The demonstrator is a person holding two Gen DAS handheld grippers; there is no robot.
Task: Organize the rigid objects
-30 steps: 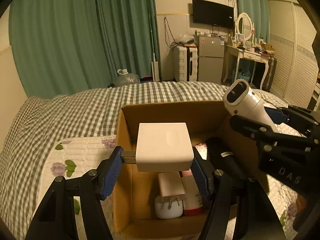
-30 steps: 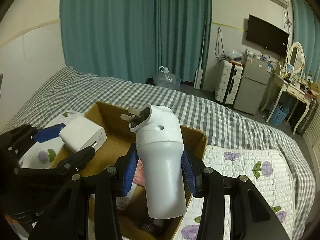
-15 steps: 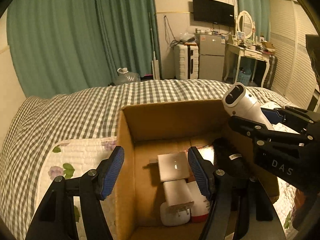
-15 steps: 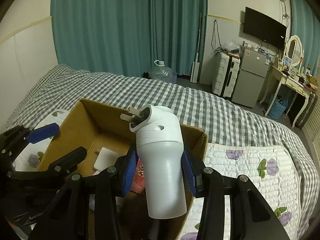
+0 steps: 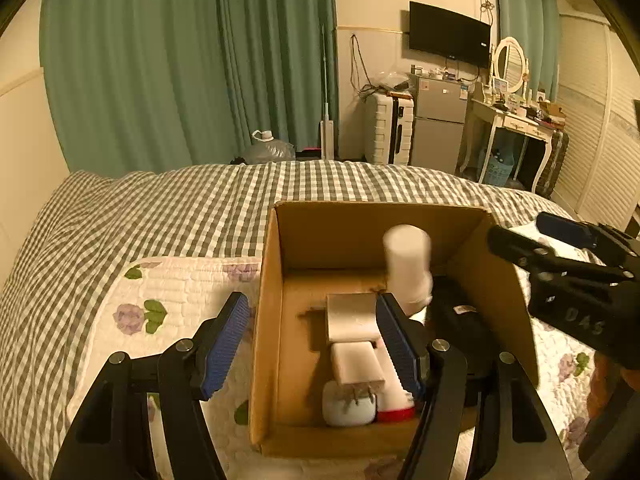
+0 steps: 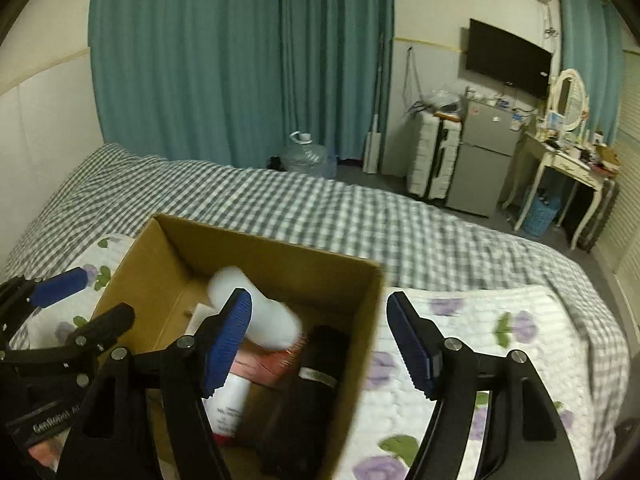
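Tongs: right (image 6: pixel 320 340) opening, empty | left (image 5: pixel 312 344) wide, empty | white cylinder (image 5: pixel 408 268) now falling into box (image 5: pixel 268 320)

White cylinder (image 5: pixel 408 268) blurred inside the cardboard box (image 5: pixel 268 320).

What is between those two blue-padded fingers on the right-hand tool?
Nothing is held. In the right wrist view the right gripper is opening; its gap shows only the cardboard box corner, with the white cylinder blurred inside.

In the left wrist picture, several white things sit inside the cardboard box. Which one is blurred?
The white cylinder near the box's back wall: it is motion-blurred, while the square charger and the others below look sharp.
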